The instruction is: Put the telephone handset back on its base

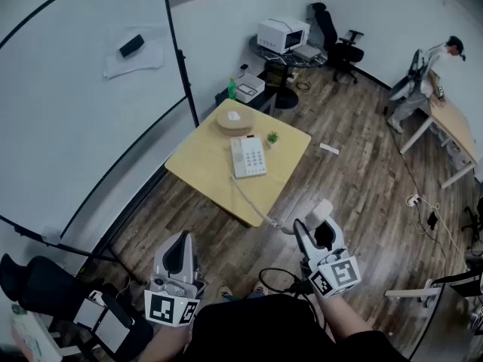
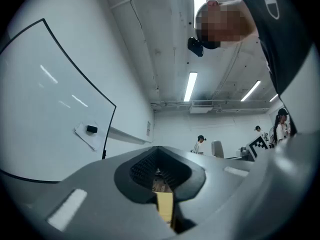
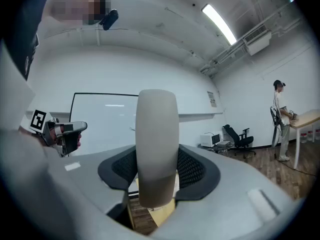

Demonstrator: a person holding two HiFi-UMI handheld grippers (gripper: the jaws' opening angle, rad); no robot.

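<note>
The white telephone base (image 1: 248,157) lies on the yellow table (image 1: 204,161), well ahead of me. Its coiled cord (image 1: 249,202) runs off the table's near corner to the pale handset (image 1: 322,213). My right gripper (image 1: 318,234) is shut on the handset, held close to my body and off the table. In the right gripper view the handset (image 3: 157,149) stands upright between the dark pads (image 3: 192,166). My left gripper (image 1: 178,259) is held low at the left, jaws together with nothing in them; its own view (image 2: 159,176) points up at wall and ceiling.
A round wooden piece (image 1: 235,119) and a small plant (image 1: 272,137) also sit on the table. A whiteboard (image 1: 90,111) stands at left. A microwave (image 1: 282,34) and office chair (image 1: 337,44) are at the back, a person (image 1: 423,74) by a desk at right.
</note>
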